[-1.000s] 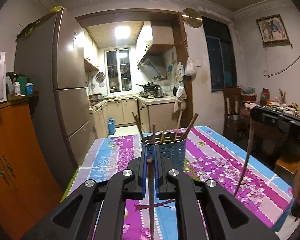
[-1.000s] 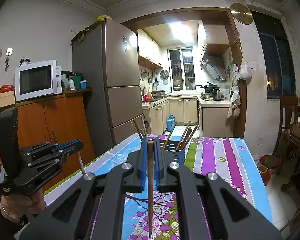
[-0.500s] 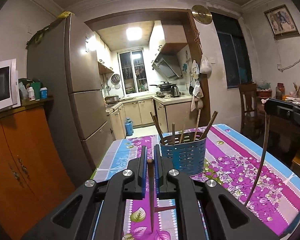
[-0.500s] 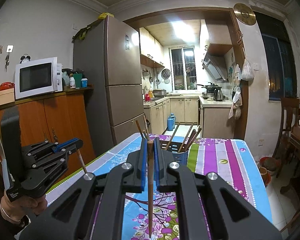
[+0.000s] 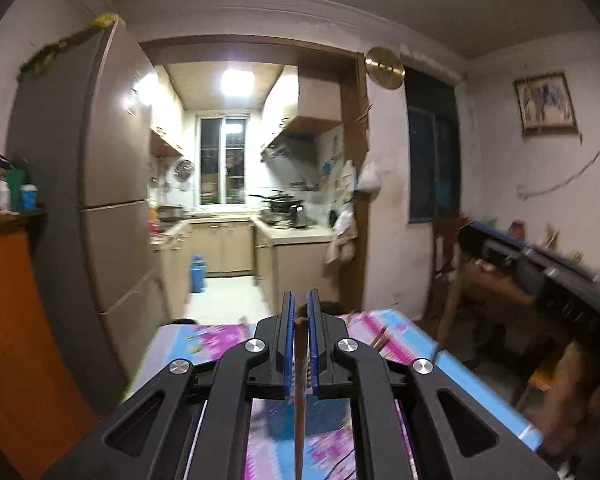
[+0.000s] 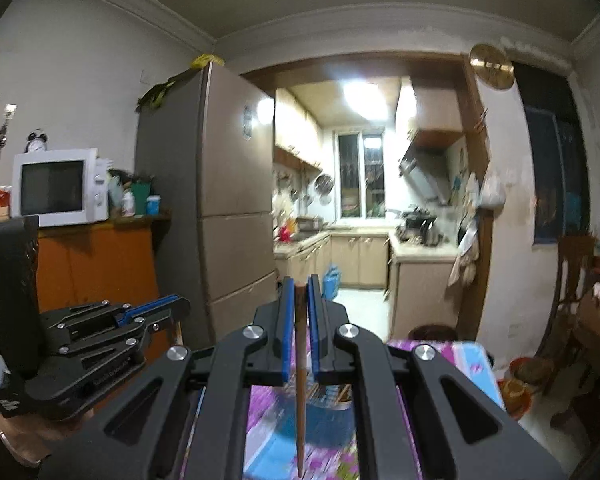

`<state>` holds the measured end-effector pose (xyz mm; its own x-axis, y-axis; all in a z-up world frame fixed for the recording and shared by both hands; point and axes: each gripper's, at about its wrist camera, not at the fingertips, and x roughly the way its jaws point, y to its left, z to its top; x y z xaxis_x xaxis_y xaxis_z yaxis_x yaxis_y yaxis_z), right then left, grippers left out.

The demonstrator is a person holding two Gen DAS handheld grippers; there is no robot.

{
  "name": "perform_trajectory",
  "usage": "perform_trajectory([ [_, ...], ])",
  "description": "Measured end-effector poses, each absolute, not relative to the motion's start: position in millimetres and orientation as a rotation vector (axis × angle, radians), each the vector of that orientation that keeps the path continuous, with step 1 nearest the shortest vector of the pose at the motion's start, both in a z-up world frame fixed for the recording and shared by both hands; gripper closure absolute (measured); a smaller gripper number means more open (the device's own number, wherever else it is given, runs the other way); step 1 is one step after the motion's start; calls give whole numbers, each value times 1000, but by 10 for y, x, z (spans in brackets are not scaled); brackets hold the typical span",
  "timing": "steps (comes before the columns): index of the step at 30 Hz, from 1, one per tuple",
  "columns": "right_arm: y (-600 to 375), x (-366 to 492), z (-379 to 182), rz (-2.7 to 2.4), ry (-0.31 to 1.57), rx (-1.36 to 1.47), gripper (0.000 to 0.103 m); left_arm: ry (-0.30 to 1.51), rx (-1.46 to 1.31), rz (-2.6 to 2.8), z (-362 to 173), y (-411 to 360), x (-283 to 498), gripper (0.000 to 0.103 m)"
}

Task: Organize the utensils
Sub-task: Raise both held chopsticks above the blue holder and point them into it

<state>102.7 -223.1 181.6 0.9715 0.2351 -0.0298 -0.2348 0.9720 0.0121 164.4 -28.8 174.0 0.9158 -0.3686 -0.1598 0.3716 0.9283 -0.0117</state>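
Each tool grips one chopstick upright between its blue pads, left tool [image 5: 299, 312] on a chopstick [image 5: 299, 400], right tool [image 6: 299, 292] on another chopstick [image 6: 300, 380], above the blurred holder [image 6: 320, 416]

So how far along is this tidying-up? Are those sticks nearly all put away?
Partly done, it seems. A few sticks already stand in the blue holder, blurred below the grippers. In hand: the left gripper is shut on one chopstick, and the right gripper on another chopstick. Left: dropping both into the holder. Whether more lie elsewhere isn't visible.
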Motion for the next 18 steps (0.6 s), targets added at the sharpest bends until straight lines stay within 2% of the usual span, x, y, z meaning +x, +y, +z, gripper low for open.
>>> perform_trajectory([
  [9,-2448,1696,2040,182,-22,68,98,47,-24,-371,2080,-636,2305,95],
  [18,-2518,2342,1684,179,42,114,98,22,13,-309,1759,-903,2878,95],
])
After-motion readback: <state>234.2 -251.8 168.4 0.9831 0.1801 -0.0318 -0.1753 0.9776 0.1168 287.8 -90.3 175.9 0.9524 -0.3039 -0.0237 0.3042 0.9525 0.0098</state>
